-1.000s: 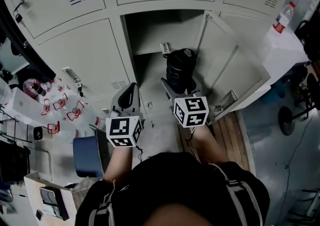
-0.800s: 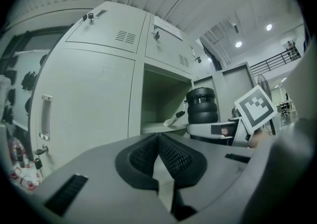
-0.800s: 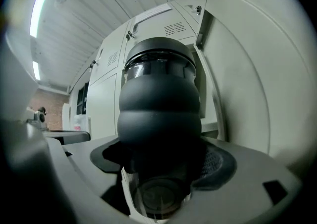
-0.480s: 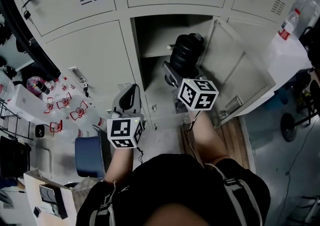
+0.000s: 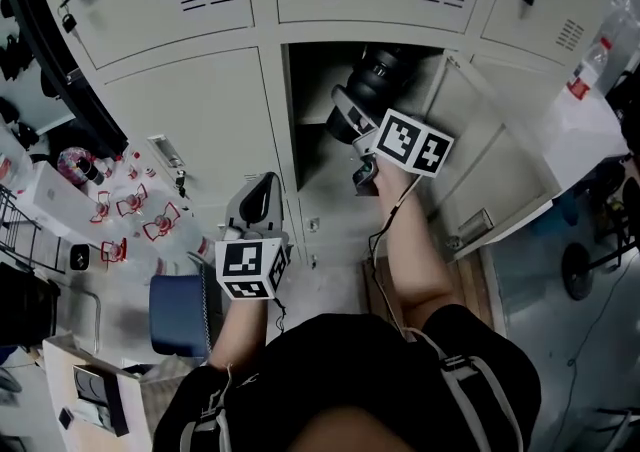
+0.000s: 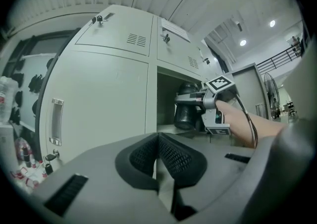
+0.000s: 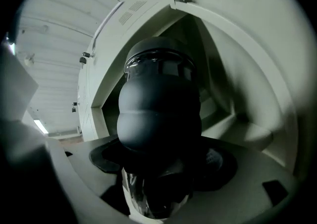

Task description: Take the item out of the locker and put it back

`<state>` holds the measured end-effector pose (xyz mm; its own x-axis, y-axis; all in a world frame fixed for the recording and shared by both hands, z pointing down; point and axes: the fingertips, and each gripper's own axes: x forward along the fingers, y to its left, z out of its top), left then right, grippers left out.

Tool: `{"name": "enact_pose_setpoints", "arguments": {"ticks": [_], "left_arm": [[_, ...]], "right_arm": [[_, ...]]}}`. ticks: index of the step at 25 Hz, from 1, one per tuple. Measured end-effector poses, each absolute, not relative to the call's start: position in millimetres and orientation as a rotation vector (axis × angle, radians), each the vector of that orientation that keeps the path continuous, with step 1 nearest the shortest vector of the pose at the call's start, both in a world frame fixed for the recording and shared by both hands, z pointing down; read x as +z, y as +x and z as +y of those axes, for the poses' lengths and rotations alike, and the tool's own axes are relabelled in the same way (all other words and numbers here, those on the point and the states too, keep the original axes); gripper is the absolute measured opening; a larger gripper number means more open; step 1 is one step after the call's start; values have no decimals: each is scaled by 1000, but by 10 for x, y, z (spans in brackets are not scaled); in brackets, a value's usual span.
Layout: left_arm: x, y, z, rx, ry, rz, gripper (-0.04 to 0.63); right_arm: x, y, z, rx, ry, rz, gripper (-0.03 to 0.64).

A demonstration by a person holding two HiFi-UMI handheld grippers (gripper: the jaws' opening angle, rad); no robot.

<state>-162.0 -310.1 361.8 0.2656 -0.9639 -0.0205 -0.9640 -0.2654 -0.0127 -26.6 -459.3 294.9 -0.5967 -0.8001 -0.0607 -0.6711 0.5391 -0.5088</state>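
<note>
A black ribbed bottle [image 5: 380, 73] with a clear band near its top is held at the mouth of the open locker compartment [image 5: 308, 90]. My right gripper [image 5: 352, 118] is shut on it, arm stretched upward. In the right gripper view the bottle [image 7: 159, 111] fills the middle between the jaws of that gripper [image 7: 158, 168], with the locker interior behind. My left gripper [image 5: 260, 190] hangs lower, in front of the closed locker door, shut with nothing in it. In the left gripper view its pads [image 6: 171, 156] meet, and the bottle [image 6: 187, 114] shows beyond them.
The open locker door [image 5: 495, 155] swings out to the right. Closed grey lockers [image 5: 195, 110] surround the opening. A blue bin [image 5: 178, 312] and red-and-white items [image 5: 125, 225] lie at the left. A red-labelled bottle [image 5: 583, 72] stands on a white surface at the right.
My right gripper has carried the black bottle upward and deeper toward the open compartment. The left gripper has stayed where it was.
</note>
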Motion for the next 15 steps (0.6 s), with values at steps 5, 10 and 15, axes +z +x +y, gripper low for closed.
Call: {"name": "enact_pose_setpoints", "arguments": {"ticks": [5, 10, 15], "left_arm": [[3593, -1716, -3137, 21, -2462, 1911, 12], [3571, -1808, -3154, 26, -2442, 1931, 12], [3579, -1874, -3156, 18, -2427, 1951, 12]], "right_arm": [[2801, -334, -4827, -633, -1235, 2502, 403], [2727, -352, -5088, -487, -1361, 2549, 403], [2871, -288, -5327, -417, -1508, 2580, 403]]}}
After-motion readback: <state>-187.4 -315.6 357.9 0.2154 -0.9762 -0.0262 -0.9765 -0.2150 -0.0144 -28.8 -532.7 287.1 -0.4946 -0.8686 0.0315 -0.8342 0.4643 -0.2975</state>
